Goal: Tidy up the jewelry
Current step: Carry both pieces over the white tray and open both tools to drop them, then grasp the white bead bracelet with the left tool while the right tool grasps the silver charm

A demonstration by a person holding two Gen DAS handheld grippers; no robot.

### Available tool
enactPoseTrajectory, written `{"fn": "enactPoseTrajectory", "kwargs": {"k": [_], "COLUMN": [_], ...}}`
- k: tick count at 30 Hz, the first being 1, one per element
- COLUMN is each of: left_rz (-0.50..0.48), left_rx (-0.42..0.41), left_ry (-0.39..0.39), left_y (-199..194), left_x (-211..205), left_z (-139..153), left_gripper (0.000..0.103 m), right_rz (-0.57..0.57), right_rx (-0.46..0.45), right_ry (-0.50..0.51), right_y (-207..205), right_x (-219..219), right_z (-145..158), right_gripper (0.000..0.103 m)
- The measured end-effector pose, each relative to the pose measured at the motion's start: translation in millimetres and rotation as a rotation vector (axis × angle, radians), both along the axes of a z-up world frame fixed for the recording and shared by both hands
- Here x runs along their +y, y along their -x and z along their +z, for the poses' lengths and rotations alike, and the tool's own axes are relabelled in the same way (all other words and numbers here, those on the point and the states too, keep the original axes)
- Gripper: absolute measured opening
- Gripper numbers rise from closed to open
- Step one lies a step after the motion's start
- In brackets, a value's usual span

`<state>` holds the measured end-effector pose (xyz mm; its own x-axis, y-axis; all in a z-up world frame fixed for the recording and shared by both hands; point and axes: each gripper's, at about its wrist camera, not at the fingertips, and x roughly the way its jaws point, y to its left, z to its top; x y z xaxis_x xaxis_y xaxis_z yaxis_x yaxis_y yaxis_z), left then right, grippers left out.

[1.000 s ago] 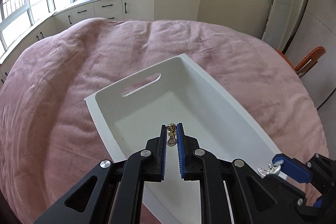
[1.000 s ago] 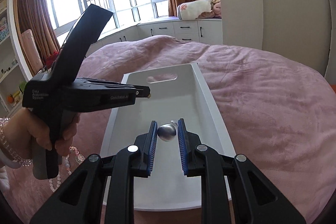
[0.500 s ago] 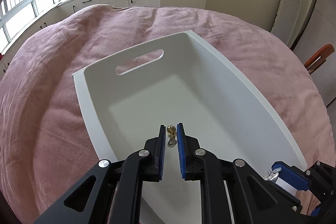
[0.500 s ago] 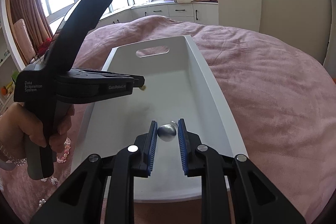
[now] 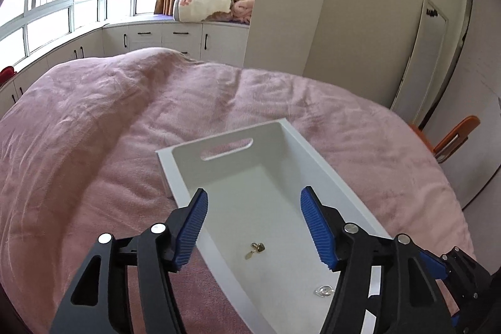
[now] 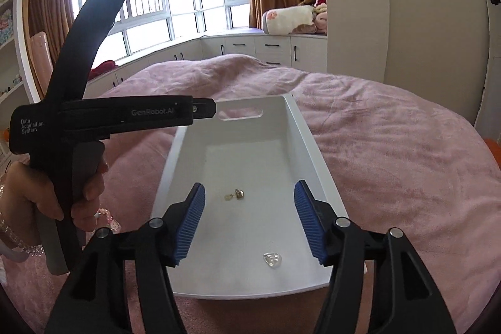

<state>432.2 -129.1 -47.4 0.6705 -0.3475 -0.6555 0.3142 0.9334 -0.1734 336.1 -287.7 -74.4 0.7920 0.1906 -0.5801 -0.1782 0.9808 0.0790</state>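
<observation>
Pink bedspread [image 6: 391, 146] carries a long white plastic tray [image 6: 313, 143]. On the tray's floor lie a small gold earring [image 6: 235, 195] mid-length and a clear glassy piece [image 6: 271, 259] toward its near end. Left gripper [image 5: 253, 227] and right gripper [image 6: 249, 221] hover above, jaws opening, nothing between them.

White tray [image 6: 316, 152]: smooth matt plastic. Pink blanket [image 6: 391, 127]: soft fuzzy cloth. Gold earring [image 6: 235, 194]: shiny metal. Clear gem [image 6: 272, 259]: glassy. Blue pads [image 6: 189, 223]: ribbed rubber.
</observation>
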Motion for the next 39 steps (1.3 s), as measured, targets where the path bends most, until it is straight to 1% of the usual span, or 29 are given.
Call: {"fn": "enactPoseTrajectory", "kwargs": {"k": [1,3,5,6,7,12,16,20,24,28,32,37,39], "left_rz": [0.015,0.029,0.05,0.058,0.072,0.136,0.206,0.24,0.262,0.274,0.259,0.221,0.208], "left_rx": [-0.028,-0.067,-0.101,-0.11,-0.115,-0.109,-0.116,-0.096,-0.072,-0.051,-0.01,0.045,0.067], "left_ry": [0.004,0.013,0.004,-0.004,-0.023,-0.058,-0.081,-0.122,-0.14,-0.134,-0.133,-0.166,-0.166], "left_y": [7.9,21.6,37.4,43.7,51.3,86.7,124.6,153.2,177.1,197.4,209.3,214.8,214.3], "left_x": [9.9,26.1,46.2,54.8,65.1,117.2,160.2,188.4,208.5,222.8,223.5,215.3,213.7], "left_z": [9.1,22.8,36.8,41.4,46.2,57.4,57.0,43.5,29.8,15.5,-7.7,-42.9,-55.8], "left_gripper": [0.075,0.078,0.085,0.091,0.093,0.093,0.094,0.094,0.094,0.094,0.094,0.094,0.094], "right_rz": [0.007,0.03,0.056,0.068,0.081,0.167,0.243,0.305,0.338,0.35,0.345,0.347,0.349], "right_rx": [-0.026,-0.071,-0.106,-0.119,-0.132,-0.146,-0.137,-0.105,-0.065,-0.03,0.008,0.067,0.092], "right_ry": [0.0,-0.004,-0.003,-0.002,-0.002,-0.042,-0.027,0.013,0.029,0.051,0.072,0.105,0.112], "right_y": [5.3,15.0,24.2,28.4,32.9,52.7,70.8,87.7,103.4,114.9,119.0,120.7,121.0], "right_x": [3.3,11.0,21.5,27.0,33.3,67.1,101.9,134.4,156.9,174.4,181.7,187.0,187.6], "right_z": [6.6,19.2,29.7,33.8,37.8,47.9,42.7,29.5,17.6,2.2,-18.2,-48.4,-61.0], "right_gripper": [0.067,0.071,0.078,0.081,0.084,0.087,0.087,0.087,0.087,0.087,0.087,0.087,0.086]}}
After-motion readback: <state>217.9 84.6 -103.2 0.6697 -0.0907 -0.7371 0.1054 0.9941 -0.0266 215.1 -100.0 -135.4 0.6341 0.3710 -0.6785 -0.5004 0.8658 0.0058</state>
